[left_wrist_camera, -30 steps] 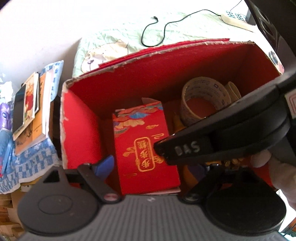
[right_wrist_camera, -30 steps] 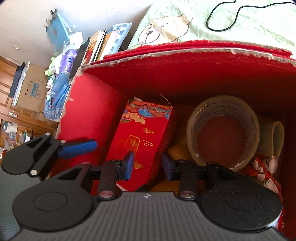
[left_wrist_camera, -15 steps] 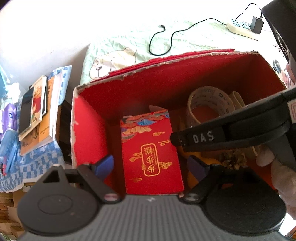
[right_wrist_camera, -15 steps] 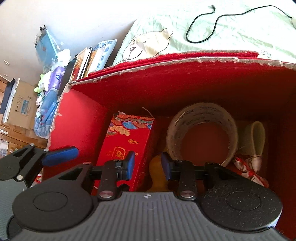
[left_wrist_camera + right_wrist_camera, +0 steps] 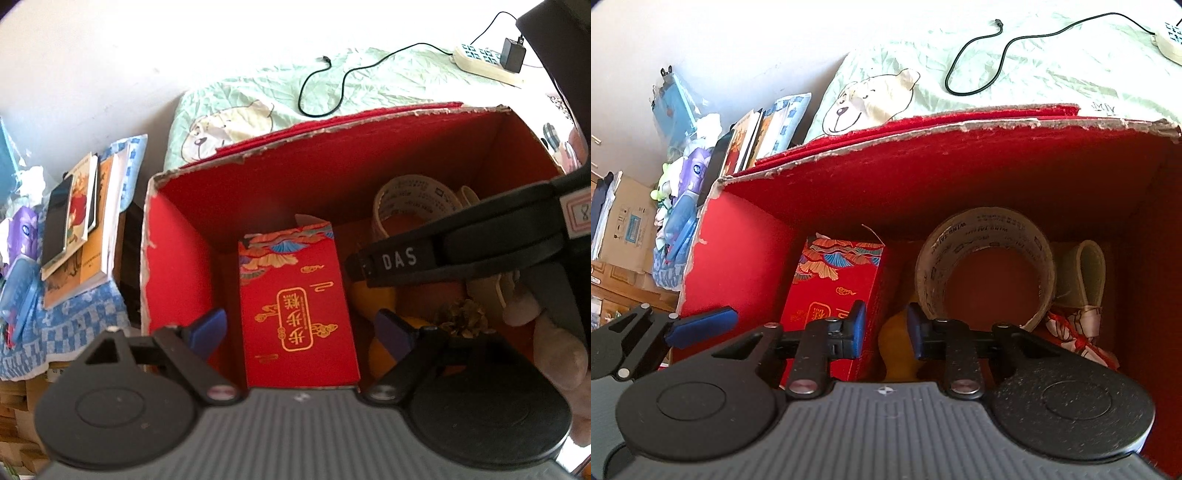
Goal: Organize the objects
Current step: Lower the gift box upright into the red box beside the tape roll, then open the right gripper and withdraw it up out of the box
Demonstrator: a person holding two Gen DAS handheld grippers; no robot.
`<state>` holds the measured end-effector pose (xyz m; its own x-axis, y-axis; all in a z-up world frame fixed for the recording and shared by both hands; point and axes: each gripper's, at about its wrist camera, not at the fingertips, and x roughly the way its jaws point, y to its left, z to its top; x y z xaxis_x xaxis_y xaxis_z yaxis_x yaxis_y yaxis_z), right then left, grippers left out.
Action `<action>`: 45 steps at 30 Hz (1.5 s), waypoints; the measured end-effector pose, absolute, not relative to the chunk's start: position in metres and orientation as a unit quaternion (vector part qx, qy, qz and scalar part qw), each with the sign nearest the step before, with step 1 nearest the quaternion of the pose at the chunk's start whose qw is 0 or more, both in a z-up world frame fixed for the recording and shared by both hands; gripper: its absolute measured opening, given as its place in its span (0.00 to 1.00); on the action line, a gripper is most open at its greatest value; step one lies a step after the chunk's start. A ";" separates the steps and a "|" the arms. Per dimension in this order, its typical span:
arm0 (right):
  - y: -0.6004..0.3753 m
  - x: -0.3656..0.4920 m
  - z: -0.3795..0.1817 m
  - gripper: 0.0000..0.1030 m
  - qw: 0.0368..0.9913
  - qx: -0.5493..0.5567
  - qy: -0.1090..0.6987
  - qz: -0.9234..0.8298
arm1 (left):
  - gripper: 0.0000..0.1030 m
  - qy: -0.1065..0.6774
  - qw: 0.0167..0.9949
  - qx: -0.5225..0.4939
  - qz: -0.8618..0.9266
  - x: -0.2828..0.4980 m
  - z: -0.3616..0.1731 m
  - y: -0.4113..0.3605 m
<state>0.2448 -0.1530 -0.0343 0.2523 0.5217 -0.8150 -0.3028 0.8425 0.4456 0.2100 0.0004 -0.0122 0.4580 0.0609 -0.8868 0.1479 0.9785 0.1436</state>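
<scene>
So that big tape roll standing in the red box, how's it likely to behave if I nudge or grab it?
The tape roll stands on its edge, so a nudge would probably roll or topple it. It looks like a hollow, thin-walled ring, likely light and a bit squashable. The right gripper has only a narrow gap, so pinching one wall seems easier than spanning it.

Both wrist cameras close above red box (image 5: 177, 266), looking in.
</scene>
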 end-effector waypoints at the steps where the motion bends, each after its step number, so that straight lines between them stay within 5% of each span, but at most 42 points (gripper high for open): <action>1: -0.153 0.245 -0.034 0.25 0.786 0.099 0.551 0.262 | 0.86 0.518 0.849 0.101 -0.024 0.209 -0.012 0.000; 39: -0.190 0.196 0.004 0.30 0.844 0.097 0.495 0.184 | 0.97 0.491 0.869 0.034 -0.040 0.189 0.011 0.005; 45: -0.201 0.182 0.018 0.40 0.866 0.085 0.469 0.149 | 0.98 0.485 0.874 0.021 -0.034 0.185 0.019 0.004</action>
<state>0.1815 -0.2012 0.0179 0.5149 0.3372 -0.7881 -0.1782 0.9414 0.2864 0.1848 0.0037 0.0190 0.5275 -0.0381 -0.8487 0.0791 0.9969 0.0044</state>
